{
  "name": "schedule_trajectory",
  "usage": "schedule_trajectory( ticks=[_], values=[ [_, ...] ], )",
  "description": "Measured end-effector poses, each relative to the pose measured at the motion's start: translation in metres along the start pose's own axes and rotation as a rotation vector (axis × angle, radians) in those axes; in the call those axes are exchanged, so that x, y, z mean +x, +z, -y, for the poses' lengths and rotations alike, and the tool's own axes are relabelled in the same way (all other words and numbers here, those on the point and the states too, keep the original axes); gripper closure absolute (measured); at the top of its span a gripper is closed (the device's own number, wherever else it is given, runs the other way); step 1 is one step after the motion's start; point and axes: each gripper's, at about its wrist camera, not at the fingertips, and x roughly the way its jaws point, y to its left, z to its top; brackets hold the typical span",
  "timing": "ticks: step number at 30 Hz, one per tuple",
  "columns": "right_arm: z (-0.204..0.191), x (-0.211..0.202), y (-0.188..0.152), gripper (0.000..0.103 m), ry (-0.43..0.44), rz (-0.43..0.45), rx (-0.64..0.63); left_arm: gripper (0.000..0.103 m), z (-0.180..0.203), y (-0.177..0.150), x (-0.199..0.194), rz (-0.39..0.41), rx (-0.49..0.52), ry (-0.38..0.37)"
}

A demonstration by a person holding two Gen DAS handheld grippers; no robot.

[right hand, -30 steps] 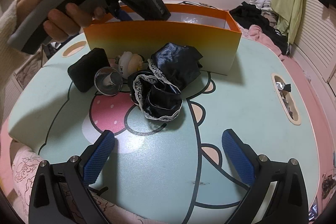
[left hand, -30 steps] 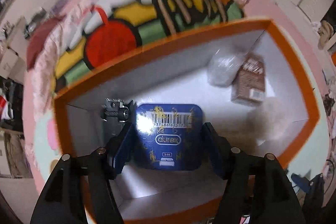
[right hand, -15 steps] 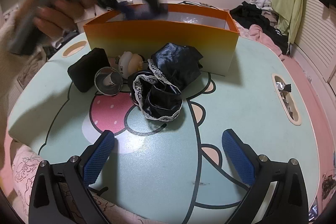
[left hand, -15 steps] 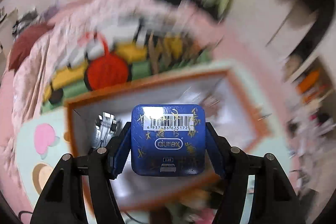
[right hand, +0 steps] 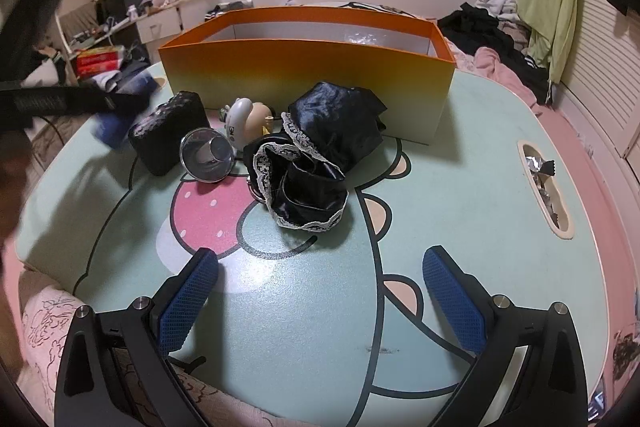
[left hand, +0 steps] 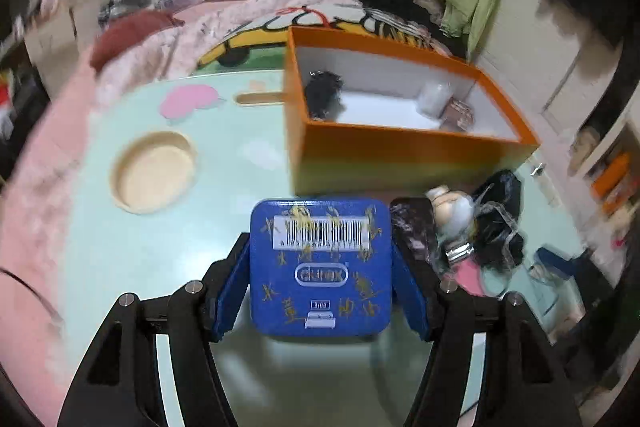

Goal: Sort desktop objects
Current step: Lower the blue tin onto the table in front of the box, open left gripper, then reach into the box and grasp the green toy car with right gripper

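My left gripper (left hand: 320,255) is shut on a blue square tin (left hand: 320,267) with a barcode label, held above the mint-green table in front of the orange box (left hand: 400,155). In the right wrist view that gripper and the tin (right hand: 110,127) are a blur at the left edge. My right gripper (right hand: 320,291) hangs open over the table's near side, with nothing between its fingers. Ahead of it lie a black pouch (right hand: 168,131), a metal cup (right hand: 206,155), a small figurine (right hand: 248,121) and a black lace-trimmed cloth (right hand: 320,147), all before the orange box (right hand: 304,67).
Inside the box sit a black item (left hand: 324,95), a clear bag (left hand: 434,99) and a brown packet (left hand: 458,113). The table (right hand: 460,187) has a round recess (left hand: 154,171) and a slot holding foil (right hand: 544,183). Bedding and clothes surround it.
My left gripper has drawn back from over the box's inside to the table in front of it, still gripping the blue tin. The right gripper has stayed put.
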Motion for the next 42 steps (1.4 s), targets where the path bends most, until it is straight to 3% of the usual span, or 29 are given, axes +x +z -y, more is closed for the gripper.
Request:
schedule_trajectory(
  ticks=[3,5,8,10,12,16,20,22,23,26,42],
  values=[
    [0.000,0.000,0.000,0.001,0.000,0.000,0.000,0.037,0.013,-0.006,0.008,0.009,-0.034,-0.079],
    [0.000,0.000,0.000,0.001,0.001,0.001,0.001,0.037,0.025,-0.004,0.012,-0.003,-0.001,-0.097],
    [0.001,-0.001,0.000,0.001,0.001,0.001,0.001,0.036,0.026,-0.004,0.000,0.040,0.029,-0.014],
    [0.000,-0.001,0.000,0.001,0.001,0.001,0.001,0.028,0.022,-0.009,-0.014,0.102,0.035,0.041],
    [0.000,-0.001,0.000,0.001,0.000,0.001,0.001,0.022,0.017,-0.014,-0.028,0.128,0.047,0.035],
    [0.000,-0.001,0.000,0.001,0.001,0.001,0.001,0.022,0.023,-0.042,-0.043,0.086,0.133,0.020],
    [0.001,-0.002,0.000,0.001,0.001,0.001,0.001,0.022,0.030,-0.072,-0.026,0.056,0.139,0.020],
    [0.001,-0.002,-0.001,0.000,-0.001,0.000,0.000,0.007,0.049,-0.082,-0.011,0.101,0.221,0.124],
    [0.000,-0.002,0.000,0.000,-0.004,0.002,-0.004,0.006,0.054,-0.085,-0.008,0.131,0.220,0.140],
    [0.002,-0.002,-0.001,0.000,-0.001,0.002,0.002,0.001,0.054,-0.079,0.000,0.117,0.194,0.151],
    [0.002,-0.002,0.001,0.000,-0.006,0.001,0.001,0.000,0.049,-0.079,-0.003,0.145,0.172,0.165]
  ],
)
